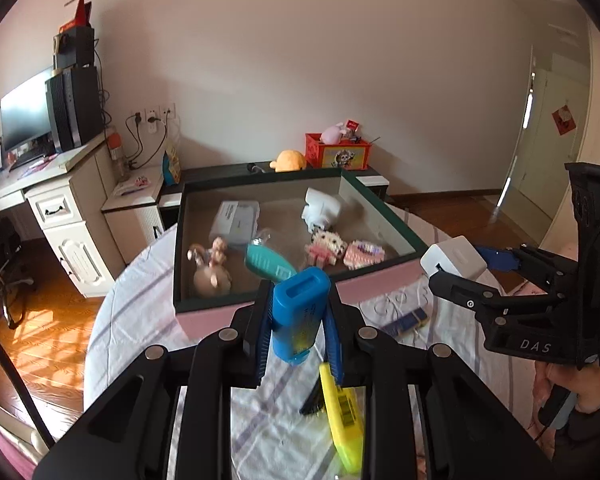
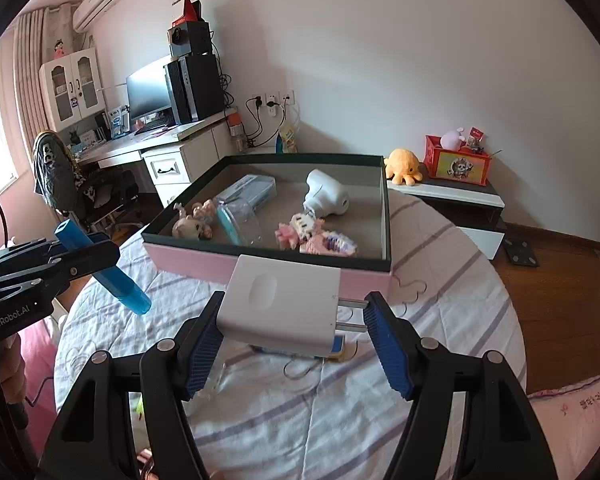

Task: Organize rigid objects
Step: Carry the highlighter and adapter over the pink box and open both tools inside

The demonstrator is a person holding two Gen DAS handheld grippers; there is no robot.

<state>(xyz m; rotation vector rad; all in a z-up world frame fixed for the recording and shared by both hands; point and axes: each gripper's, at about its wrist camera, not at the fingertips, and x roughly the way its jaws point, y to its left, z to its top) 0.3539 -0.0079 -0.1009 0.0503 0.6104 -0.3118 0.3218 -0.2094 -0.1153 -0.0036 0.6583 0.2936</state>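
Both tools are loaded and lifted above the round cloth-covered table (image 2: 440,280): the left tool (image 1: 298,320) grips a blue plastic tube (image 1: 298,312), the right tool (image 2: 296,340) clamps a white plug adapter (image 2: 280,308). Next, I judge, each must clear the near rim of the pink, dark-edged box (image 2: 268,266) and let go inside.

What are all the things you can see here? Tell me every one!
Open cardboard box: one, pink sides with dark rim, on the striped cloth.
Toys and small things: several, mixed colours, inside the box.
Blue plastic tube: one, held above the cloth.
White plug adapter: one, held near the box.
Yellow marker pen: one, on the cloth.
Orange plush octopus: one, on the low cabinet.
Red crate: one, beside it.
Left gripper: black, shut on the tube.
Right gripper: black, shut on the adapter.
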